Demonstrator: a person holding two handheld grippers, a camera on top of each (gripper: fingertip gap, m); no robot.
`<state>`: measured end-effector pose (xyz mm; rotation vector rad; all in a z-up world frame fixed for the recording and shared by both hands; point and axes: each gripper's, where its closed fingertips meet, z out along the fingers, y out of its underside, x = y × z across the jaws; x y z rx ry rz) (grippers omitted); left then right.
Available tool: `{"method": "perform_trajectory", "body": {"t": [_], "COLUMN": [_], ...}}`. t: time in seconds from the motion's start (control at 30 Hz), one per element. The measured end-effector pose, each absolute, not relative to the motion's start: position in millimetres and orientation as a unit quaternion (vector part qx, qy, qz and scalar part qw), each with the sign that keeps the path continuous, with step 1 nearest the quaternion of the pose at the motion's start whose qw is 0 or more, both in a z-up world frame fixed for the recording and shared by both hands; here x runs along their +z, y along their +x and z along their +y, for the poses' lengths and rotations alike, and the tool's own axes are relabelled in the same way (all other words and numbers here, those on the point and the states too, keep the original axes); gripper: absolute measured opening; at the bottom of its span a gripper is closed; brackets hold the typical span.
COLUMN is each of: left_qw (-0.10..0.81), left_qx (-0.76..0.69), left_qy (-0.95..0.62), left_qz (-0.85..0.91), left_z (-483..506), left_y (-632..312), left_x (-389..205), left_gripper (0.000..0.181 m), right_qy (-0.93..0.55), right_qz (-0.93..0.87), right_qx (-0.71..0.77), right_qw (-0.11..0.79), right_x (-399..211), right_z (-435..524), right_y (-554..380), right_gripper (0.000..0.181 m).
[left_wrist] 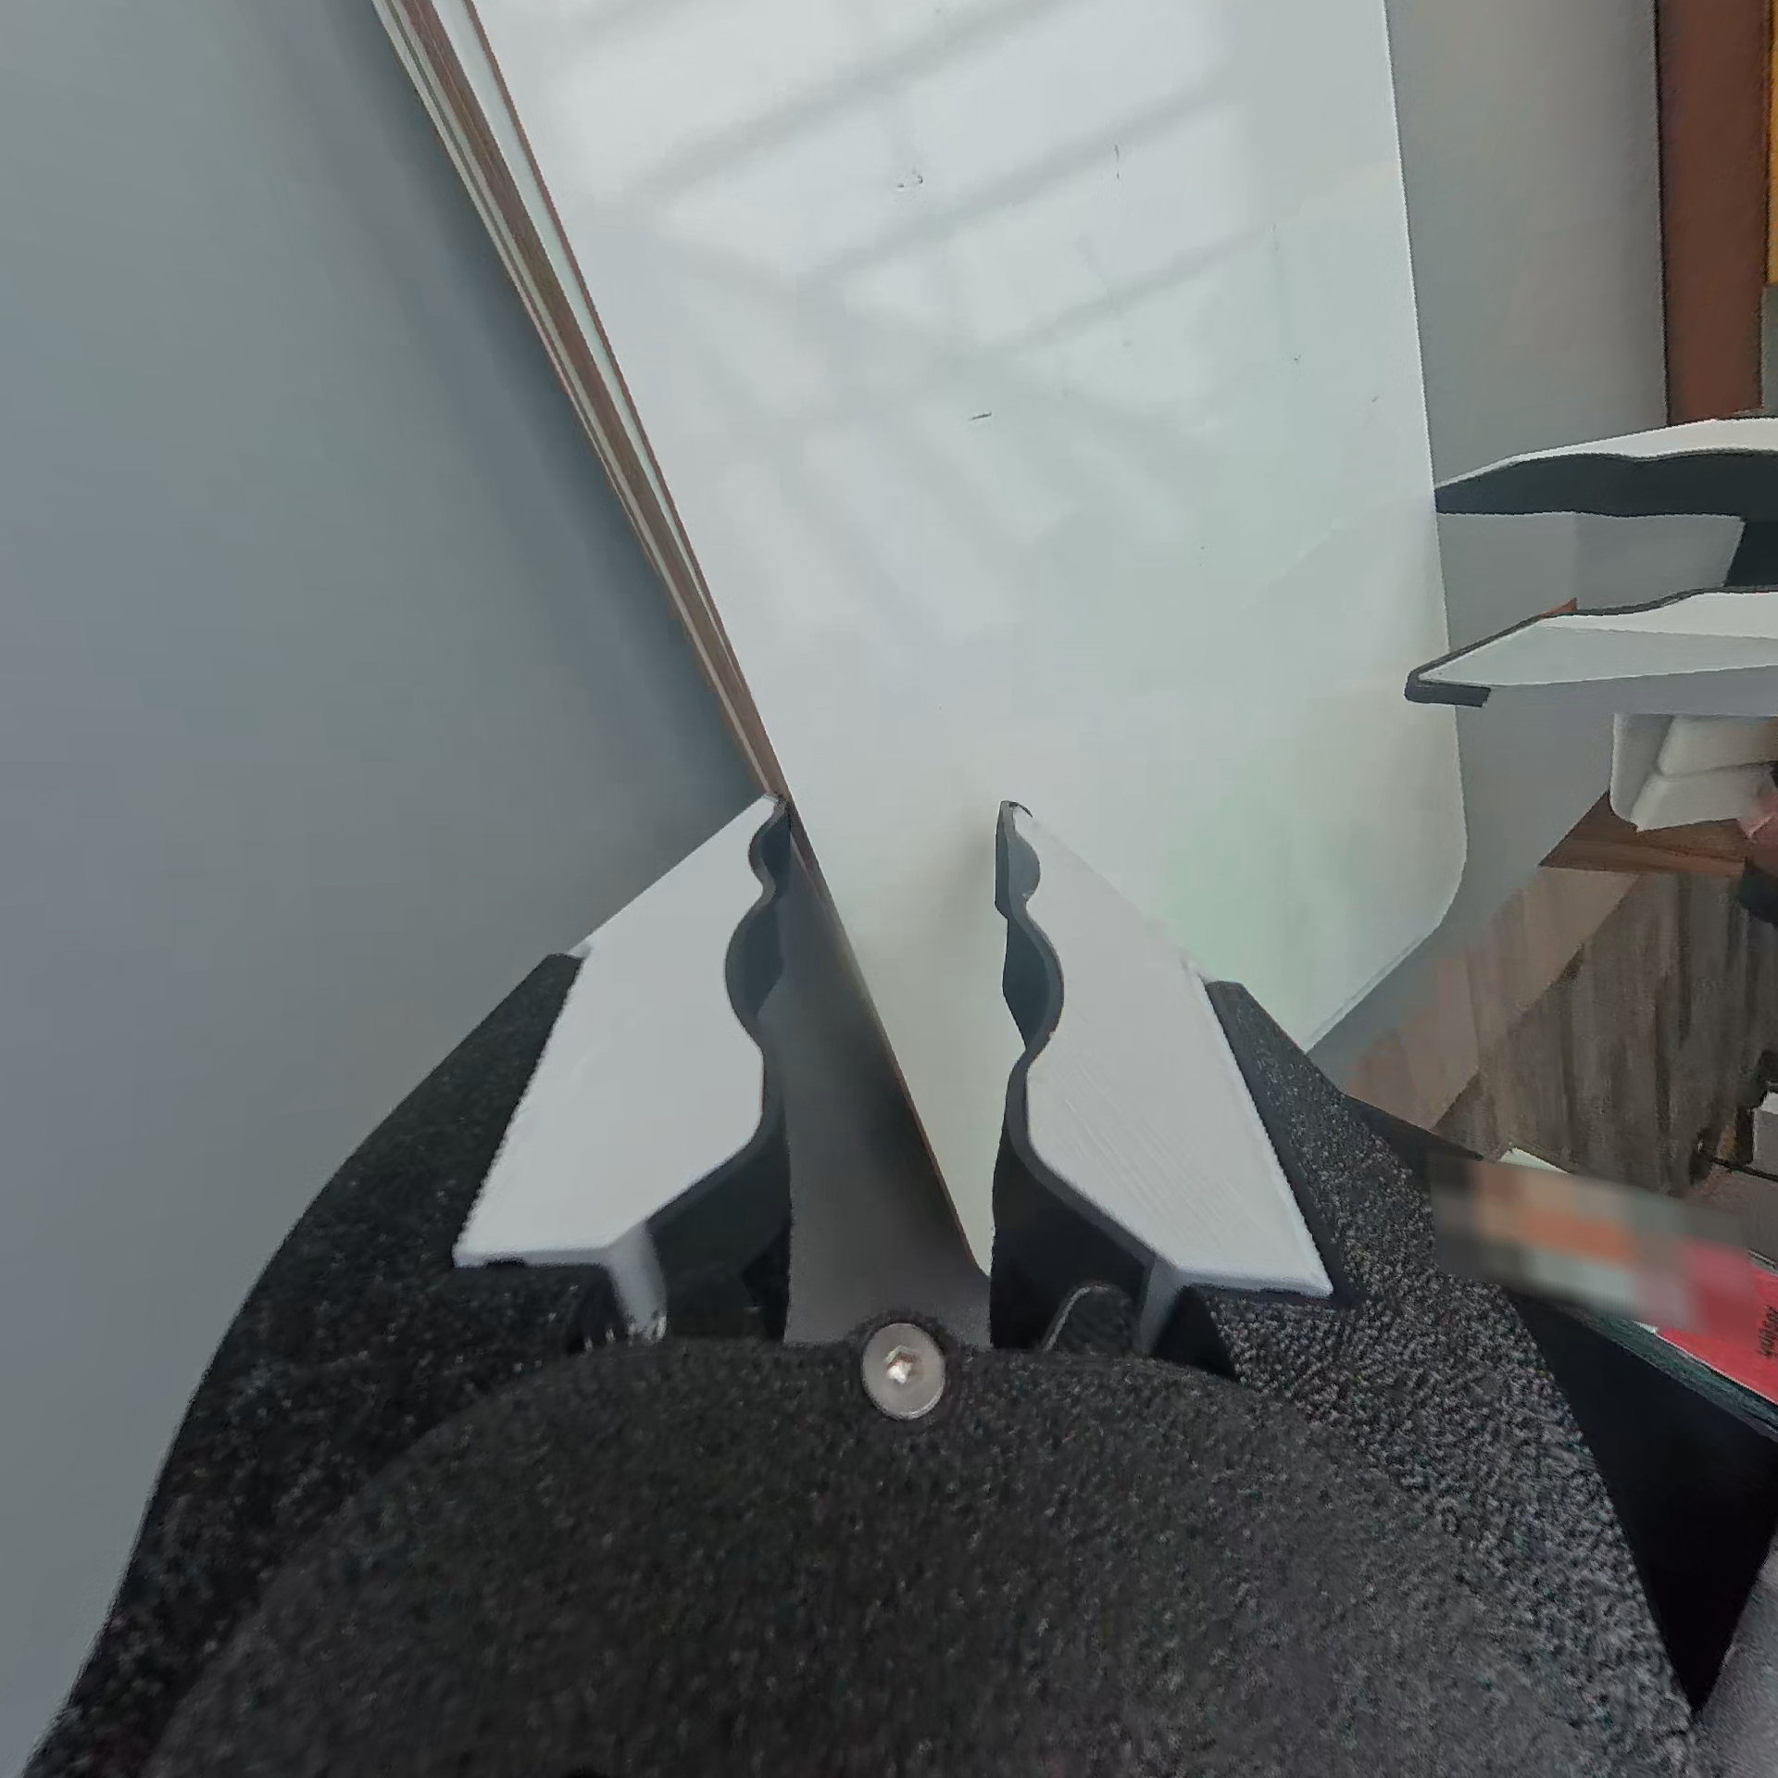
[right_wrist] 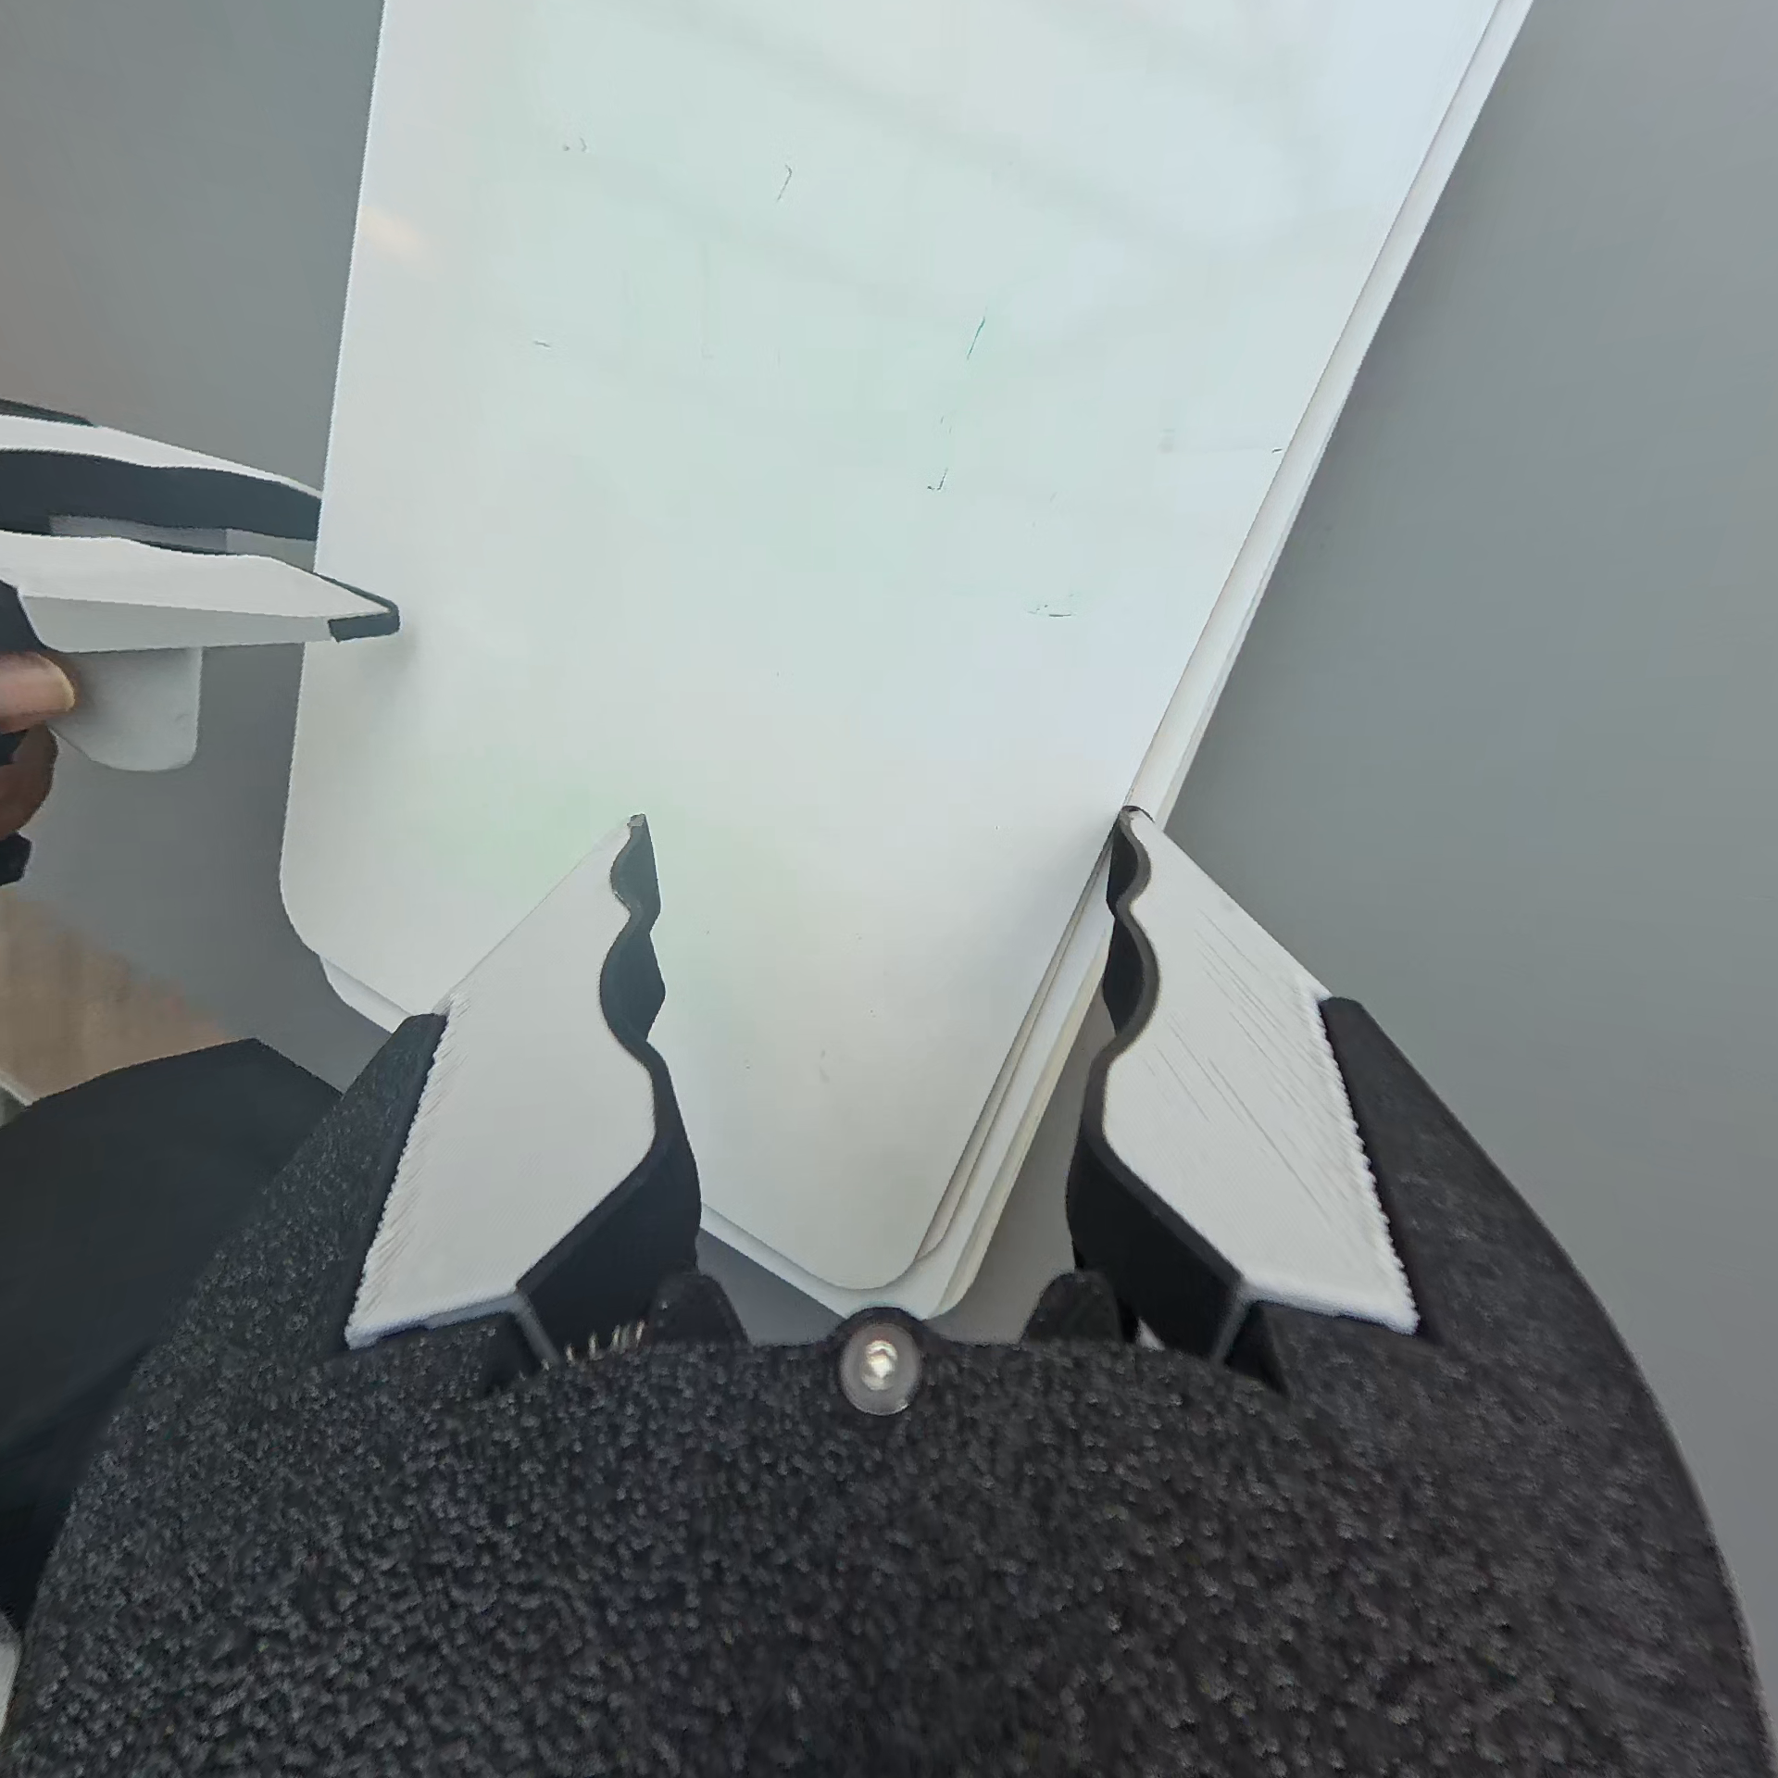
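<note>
Between the spread fingers of the left gripper (left_wrist: 895,818) the long edge of a white board (left_wrist: 1010,433) is seen, with brown layers along that edge; the jaws are wide and only the left finger (left_wrist: 616,1039) lies against the edge. One board is counted, though two stacked sheets show at its rounded lower corner in the right wrist view. The right gripper (right_wrist: 880,823) is also wide open around that corner of the board (right_wrist: 818,481). Only small pen marks are seen on the board, no readable writing. A wooden table (left_wrist: 1578,962) is visible beyond it.
</note>
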<state>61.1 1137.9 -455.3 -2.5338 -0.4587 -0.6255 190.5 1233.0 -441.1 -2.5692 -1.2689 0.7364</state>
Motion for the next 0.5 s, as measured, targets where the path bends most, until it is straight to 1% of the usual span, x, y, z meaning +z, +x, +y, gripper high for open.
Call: {"method": "perform_trajectory", "body": {"t": [0.1, 0.33, 0.4, 0.47, 0.5], "left_qw": [0.247, 0.243, 0.244, 0.271, 0.289], "left_qx": [-0.218, -0.207, -0.223, -0.223, -0.214], "left_qy": [-0.928, -0.934, -0.927, -0.914, -0.909], "left_qz": [-0.171, -0.161, -0.175, -0.203, -0.212], "left_z": [1134.3, 1129.2, 1129.7, 1135.4, 1139.5], "left_y": [68.2, 74.1, 73.5, 62.8, 55.4], "left_x": [-454.2, -454.5, -452.4, -444.3, -438.9], "left_gripper": [0.046, 0.048, 0.048, 0.044, 0.045], "right_qy": [-0.863, -0.857, -0.854, -0.853, -0.852], "right_qz": [-0.430, -0.442, -0.444, -0.435, -0.431], "right_qx": [0.251, 0.250, 0.258, 0.265, 0.266], "right_qw": [0.087, 0.088, 0.089, 0.113, 0.134], "right_x": [-440.8, -441.2, -440.4, -436.0, -432.0], "right_z": [1229.1, 1222.0, 1222.8, 1234.6, 1244.3], "right_y": [198.2, 205.2, 205.7, 205.3, 205.2], "right_gripper": [0.092, 0.093, 0.091, 0.096, 0.099]}}
